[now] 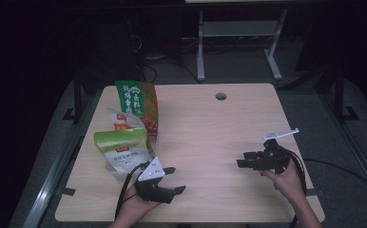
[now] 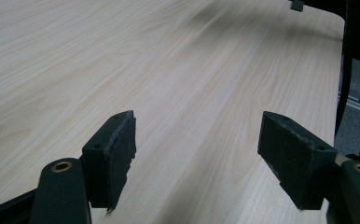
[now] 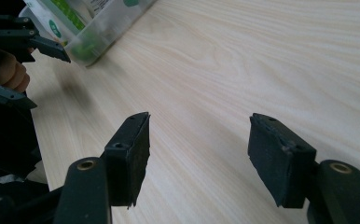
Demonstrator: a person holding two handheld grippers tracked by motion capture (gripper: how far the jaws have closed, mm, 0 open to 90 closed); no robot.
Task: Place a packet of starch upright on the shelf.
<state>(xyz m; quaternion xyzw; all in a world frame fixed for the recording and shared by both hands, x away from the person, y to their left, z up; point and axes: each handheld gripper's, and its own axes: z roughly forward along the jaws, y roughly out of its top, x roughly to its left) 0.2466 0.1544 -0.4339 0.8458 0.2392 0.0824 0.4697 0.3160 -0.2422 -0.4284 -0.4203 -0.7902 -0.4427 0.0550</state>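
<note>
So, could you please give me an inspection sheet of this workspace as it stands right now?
Surface: light wood table, round hole near the far edge, bare in the middle.
Job's things: three snack bags grouped at the left: tall green-orange bag upright at the back, small white-orange bag in between, green-white bag nearest the left gripper.
Clutter: nothing seen.
Grippers: left gripper open, low over the near left of the table, nothing between its jaws; right gripper open, near right, also holding nothing.
Cables: black cable trails from the left gripper; another black cable runs off the right.
Surroundings: dark room, grey floor, white frame legs behind the table.
</note>
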